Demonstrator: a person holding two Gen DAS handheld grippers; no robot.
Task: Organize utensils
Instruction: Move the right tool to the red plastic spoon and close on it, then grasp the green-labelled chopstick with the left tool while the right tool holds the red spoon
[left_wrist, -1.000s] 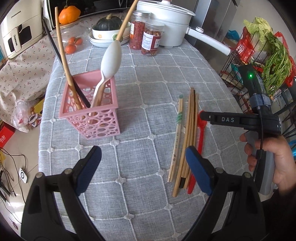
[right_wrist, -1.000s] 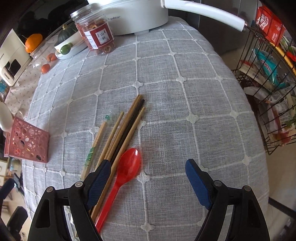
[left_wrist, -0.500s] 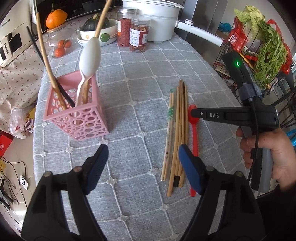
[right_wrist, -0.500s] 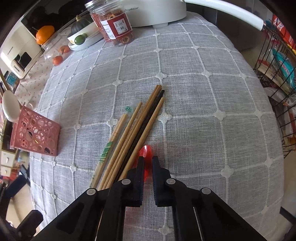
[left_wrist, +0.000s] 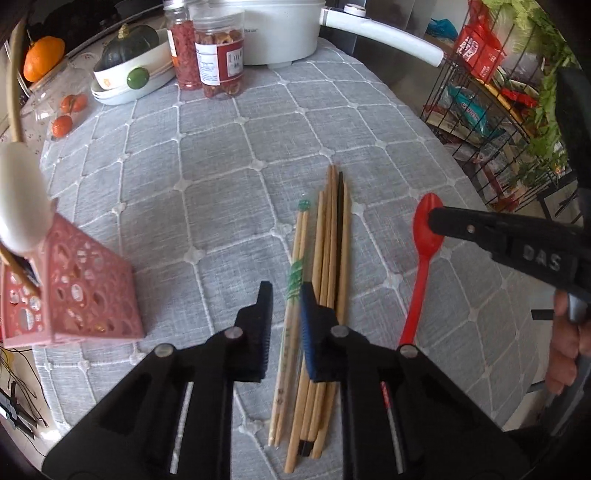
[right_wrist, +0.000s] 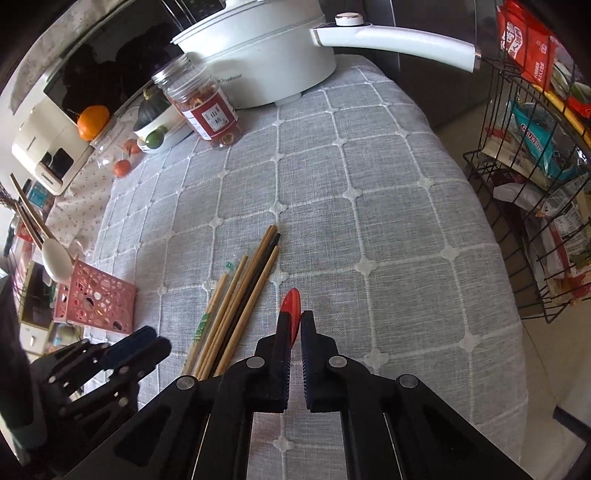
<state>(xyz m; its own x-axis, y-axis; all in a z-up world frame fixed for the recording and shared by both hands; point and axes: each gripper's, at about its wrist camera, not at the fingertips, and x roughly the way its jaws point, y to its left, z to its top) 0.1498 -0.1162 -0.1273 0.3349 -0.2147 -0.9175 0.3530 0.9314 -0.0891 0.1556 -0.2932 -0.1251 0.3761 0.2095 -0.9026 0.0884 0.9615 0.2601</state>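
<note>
A red plastic spoon (left_wrist: 424, 251) is held by its bowl in my right gripper (right_wrist: 293, 325), lifted off the grey cloth; its tip shows in the right wrist view (right_wrist: 291, 304). A bundle of wooden chopsticks (left_wrist: 328, 266) lies on the cloth. My left gripper (left_wrist: 283, 295) is closed around the pale pair with the green band (left_wrist: 295, 280) at the bundle's left edge. The pink perforated basket (left_wrist: 70, 288) stands at the left with a white spoon (left_wrist: 22, 206) and wooden utensils in it. The basket (right_wrist: 94, 301) and chopsticks (right_wrist: 236, 306) also show in the right wrist view.
At the back stand two clear jars (left_wrist: 218, 55), a white pot with a long handle (left_wrist: 380, 35), a bowl with a squash (left_wrist: 129, 70) and small tomatoes (left_wrist: 62, 123). A wire rack with packets and greens (left_wrist: 509, 92) stands off the table's right edge.
My right gripper has lifted the red spoon away from the chopsticks. My left gripper moved right and down over the bundle and closed from wide open onto the green-banded pair.
</note>
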